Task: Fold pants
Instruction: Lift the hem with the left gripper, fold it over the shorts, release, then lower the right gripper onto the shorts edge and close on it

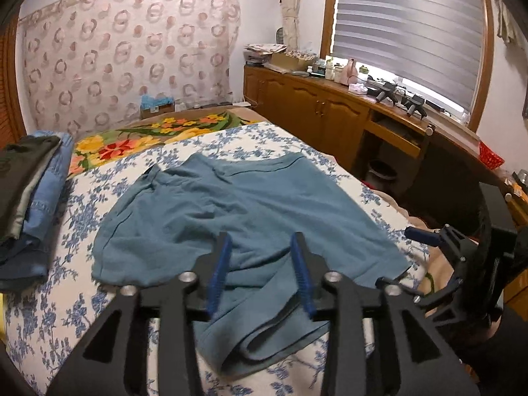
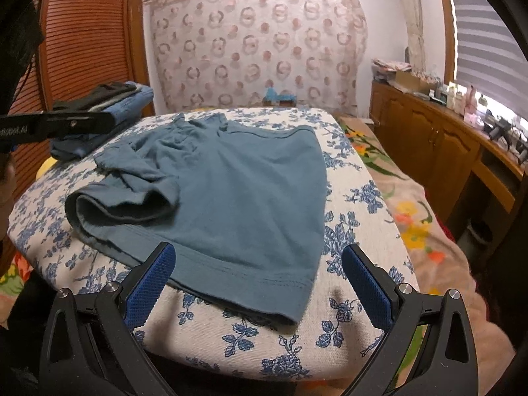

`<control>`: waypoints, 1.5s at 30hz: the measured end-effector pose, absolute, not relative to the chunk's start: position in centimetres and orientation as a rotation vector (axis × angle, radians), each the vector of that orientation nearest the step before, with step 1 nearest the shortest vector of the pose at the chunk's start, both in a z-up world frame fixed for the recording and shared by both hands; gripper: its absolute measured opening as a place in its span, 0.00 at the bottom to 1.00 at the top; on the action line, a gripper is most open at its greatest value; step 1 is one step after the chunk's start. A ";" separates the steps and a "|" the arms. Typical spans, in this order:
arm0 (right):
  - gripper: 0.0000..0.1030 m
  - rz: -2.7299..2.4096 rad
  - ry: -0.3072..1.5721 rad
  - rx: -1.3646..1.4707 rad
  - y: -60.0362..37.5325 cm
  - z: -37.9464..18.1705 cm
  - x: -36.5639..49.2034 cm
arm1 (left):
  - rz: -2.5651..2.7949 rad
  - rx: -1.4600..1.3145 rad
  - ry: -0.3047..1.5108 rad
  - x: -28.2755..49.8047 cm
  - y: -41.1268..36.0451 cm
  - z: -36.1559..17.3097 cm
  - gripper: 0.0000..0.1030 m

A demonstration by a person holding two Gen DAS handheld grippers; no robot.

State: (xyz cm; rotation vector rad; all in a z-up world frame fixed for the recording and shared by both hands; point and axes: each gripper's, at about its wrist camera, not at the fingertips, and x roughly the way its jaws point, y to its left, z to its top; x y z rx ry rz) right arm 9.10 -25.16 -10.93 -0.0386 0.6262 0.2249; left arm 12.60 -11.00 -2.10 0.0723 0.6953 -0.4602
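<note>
Teal-blue pants lie spread on a blue-flowered white cloth, one leg end folded over near me. My left gripper is open just above the near leg, holding nothing. In the right wrist view the pants lie flat, with a rolled leg opening at the left. My right gripper is wide open over the near hem, empty. The right gripper also shows in the left wrist view at the cloth's right edge.
A stack of folded clothes sits at the left on the cloth. A floral bedspread lies beyond. A wooden sideboard with clutter runs under the window on the right. A wooden louvred door stands at the left.
</note>
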 end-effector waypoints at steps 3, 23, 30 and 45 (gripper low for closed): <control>0.99 0.226 0.629 -0.038 -25.1 -10.9 9.2 | -0.446 0.065 0.710 12.5 -9.9 -2.8 0.50; 0.93 0.288 0.617 -0.051 -23.3 -10.3 9.4 | -0.328 0.025 0.860 11.5 -4.3 -9.0 0.59; 0.78 0.332 0.616 -0.046 -22.6 -9.8 9.9 | -0.314 -0.001 0.854 11.3 -3.9 -9.3 0.59; 0.50 0.445 0.628 -0.030 -19.3 -8.1 13.1 | -0.280 0.003 0.769 10.1 -3.9 -9.7 0.60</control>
